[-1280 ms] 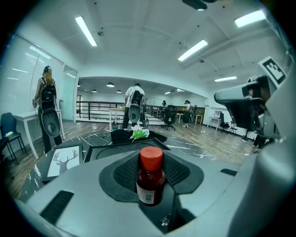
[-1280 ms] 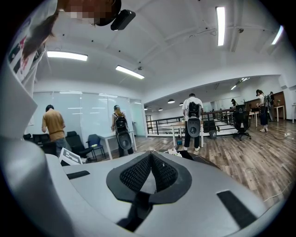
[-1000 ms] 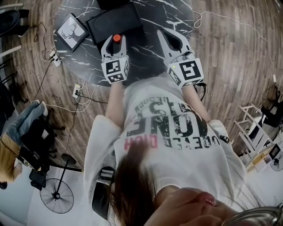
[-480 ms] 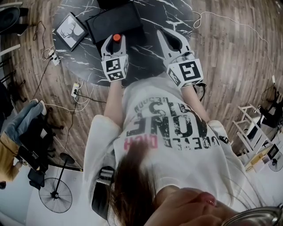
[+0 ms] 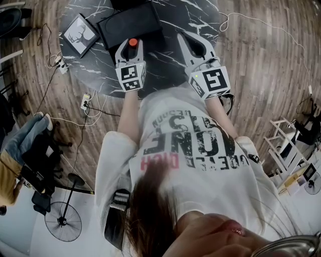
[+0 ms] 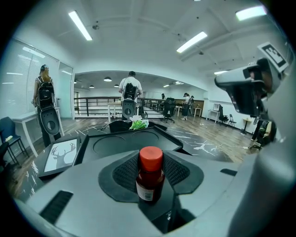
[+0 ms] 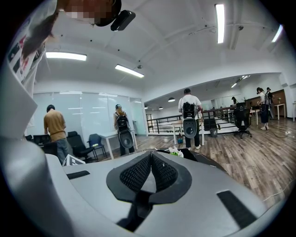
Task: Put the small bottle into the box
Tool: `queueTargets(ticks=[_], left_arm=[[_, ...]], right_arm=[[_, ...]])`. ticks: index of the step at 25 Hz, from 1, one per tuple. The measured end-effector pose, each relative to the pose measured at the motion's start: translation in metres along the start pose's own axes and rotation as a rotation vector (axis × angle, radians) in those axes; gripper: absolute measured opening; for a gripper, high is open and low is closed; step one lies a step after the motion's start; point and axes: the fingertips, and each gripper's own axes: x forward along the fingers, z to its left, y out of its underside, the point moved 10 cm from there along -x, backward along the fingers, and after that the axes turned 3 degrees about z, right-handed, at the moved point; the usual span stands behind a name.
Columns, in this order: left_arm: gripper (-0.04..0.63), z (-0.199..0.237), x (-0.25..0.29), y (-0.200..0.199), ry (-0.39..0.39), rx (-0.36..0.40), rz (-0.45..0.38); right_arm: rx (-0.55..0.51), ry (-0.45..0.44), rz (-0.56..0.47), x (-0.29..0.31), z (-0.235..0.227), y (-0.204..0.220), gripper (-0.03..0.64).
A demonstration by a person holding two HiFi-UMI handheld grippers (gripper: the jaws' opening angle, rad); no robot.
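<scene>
A small brown bottle (image 5: 132,42) with a red cap stands upright between the pads of my left gripper (image 5: 130,45), which is shut on it. In the left gripper view the bottle (image 6: 149,184) fills the gap between the black pads (image 6: 124,172). Just beyond it lies the black box (image 5: 128,22), seen in the left gripper view as a dark box (image 6: 125,143) with a round recess. My right gripper (image 5: 189,39) hovers to the right over the table; its jaws (image 7: 151,155) are shut with nothing between them.
A framed deer picture (image 5: 80,36) lies on the dark marble table (image 5: 170,15) left of the box; the left gripper view shows the picture (image 6: 60,155) too. Cables and a power strip (image 5: 86,103) lie on the wooden floor. People stand in the room behind.
</scene>
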Motion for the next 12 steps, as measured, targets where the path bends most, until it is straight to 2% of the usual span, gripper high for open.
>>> queueTargets(ticks=[4, 12], left_arm=[[0.143, -0.0019, 0.0024, 0.0018, 0.008, 0.030, 0.017], [0.143, 0.0001, 0.0048, 0.0011, 0.022, 0.042, 0.029]], right_arm=[[0.002, -0.001, 0.002, 0.0010, 0.0009, 0.0015, 0.003], [0.002, -0.010, 0.006, 0.0030, 0.0047, 0.0020, 0.003]])
